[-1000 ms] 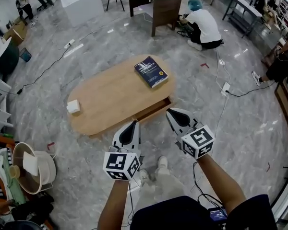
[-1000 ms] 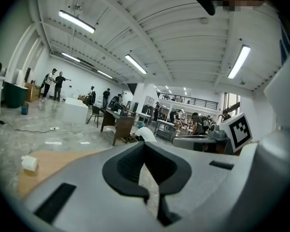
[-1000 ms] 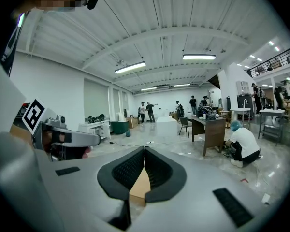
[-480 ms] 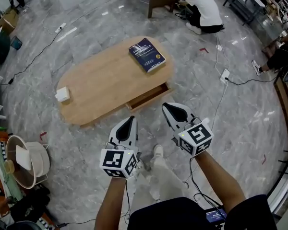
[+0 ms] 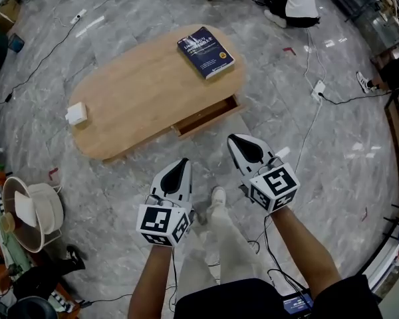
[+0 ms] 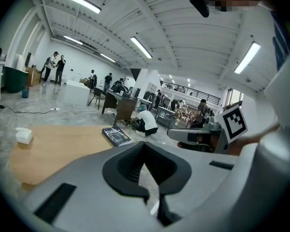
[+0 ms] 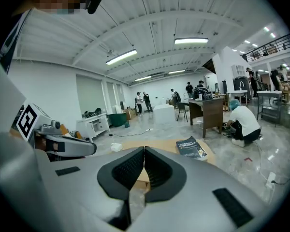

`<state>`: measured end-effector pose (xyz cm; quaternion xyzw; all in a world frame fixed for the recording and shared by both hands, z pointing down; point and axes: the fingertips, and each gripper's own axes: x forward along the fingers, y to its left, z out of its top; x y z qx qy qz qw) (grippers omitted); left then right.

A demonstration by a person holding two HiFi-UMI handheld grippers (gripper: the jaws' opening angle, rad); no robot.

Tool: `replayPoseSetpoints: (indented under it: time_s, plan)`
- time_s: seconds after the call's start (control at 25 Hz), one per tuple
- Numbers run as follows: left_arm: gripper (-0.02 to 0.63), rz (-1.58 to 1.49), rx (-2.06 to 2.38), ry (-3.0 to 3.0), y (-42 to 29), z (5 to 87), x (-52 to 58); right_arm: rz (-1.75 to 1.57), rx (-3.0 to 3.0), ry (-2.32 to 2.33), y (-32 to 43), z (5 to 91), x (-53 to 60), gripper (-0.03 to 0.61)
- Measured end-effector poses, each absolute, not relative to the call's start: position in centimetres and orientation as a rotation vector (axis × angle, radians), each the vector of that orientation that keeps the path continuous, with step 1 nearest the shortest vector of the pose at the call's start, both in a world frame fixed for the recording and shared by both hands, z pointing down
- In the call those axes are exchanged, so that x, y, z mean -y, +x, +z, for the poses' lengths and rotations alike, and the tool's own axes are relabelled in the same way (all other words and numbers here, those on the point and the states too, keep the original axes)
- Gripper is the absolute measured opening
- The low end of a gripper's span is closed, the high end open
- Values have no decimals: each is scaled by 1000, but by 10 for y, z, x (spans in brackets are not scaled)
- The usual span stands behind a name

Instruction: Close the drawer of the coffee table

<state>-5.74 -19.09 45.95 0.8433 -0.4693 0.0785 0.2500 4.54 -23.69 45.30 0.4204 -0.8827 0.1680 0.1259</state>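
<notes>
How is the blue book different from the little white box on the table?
The book is dark blue; the box is white. The book is bigger and flat; the box is small and chunkier. In the head view, the book lies near the right end of the coffee table, the box near its left end. Both rest on its wooden top.

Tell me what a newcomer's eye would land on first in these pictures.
The oval wooden coffee table draws the eye first, its drawer partly pulled out on the side facing the person. A dark blue book lies near the table's far right end. In the foreground, the left gripper and right gripper hang short of the table, jaws together and empty.
</notes>
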Motion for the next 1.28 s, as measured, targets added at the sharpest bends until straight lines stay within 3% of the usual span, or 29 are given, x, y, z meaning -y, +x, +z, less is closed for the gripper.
replayPoseSetpoints:
  time_s: [1.28]
  plan:
    - [-2, 297, 1273, 2113, -39, 632, 209, 691, 2474, 1178, 59, 632, 257, 18]
